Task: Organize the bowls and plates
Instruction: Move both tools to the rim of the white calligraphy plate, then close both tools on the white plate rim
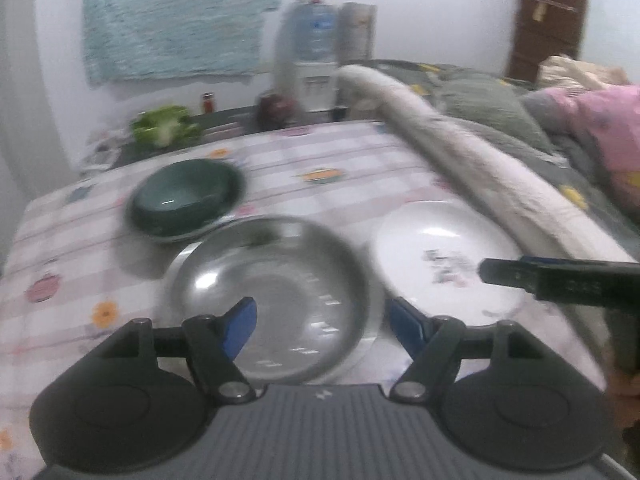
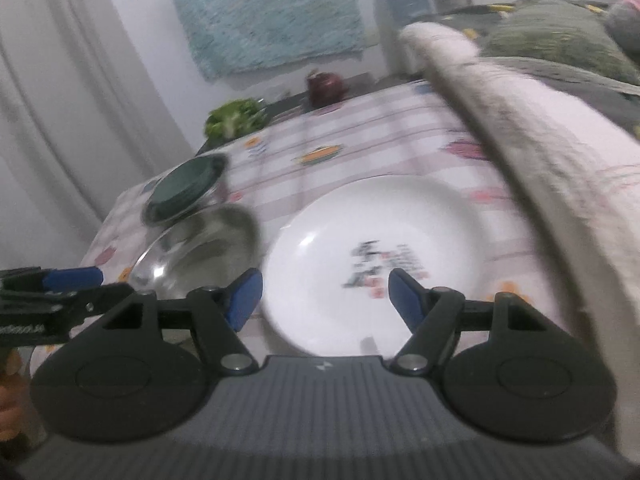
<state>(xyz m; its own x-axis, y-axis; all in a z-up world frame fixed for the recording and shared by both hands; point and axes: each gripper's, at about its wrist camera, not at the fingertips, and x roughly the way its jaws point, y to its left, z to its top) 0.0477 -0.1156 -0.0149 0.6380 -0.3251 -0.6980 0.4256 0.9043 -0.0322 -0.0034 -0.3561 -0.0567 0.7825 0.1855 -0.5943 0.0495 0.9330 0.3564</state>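
On the checked tablecloth [image 1: 352, 160] lie a dark green bowl [image 1: 186, 202], a steel plate [image 1: 272, 300] and a white plate with a small print [image 1: 444, 260]. My left gripper [image 1: 322, 330] hovers open over the steel plate's near rim, nothing between its blue pads. The right gripper's dark finger [image 1: 552, 276] pokes in over the white plate. In the right wrist view my right gripper [image 2: 325, 298] stands open above the white plate [image 2: 380, 256], with the steel plate [image 2: 200, 248] and green bowl [image 2: 184, 190] to its left. The left gripper's fingertip [image 2: 72, 278] shows at the left edge.
A rolled pale blanket [image 1: 460, 176] runs along the table's right side, close to the white plate. Bedding [image 1: 500, 108] lies beyond it. At the far end stand green vegetables [image 1: 164, 128], a dark red jar [image 1: 276, 110] and a water dispenser [image 1: 316, 56].
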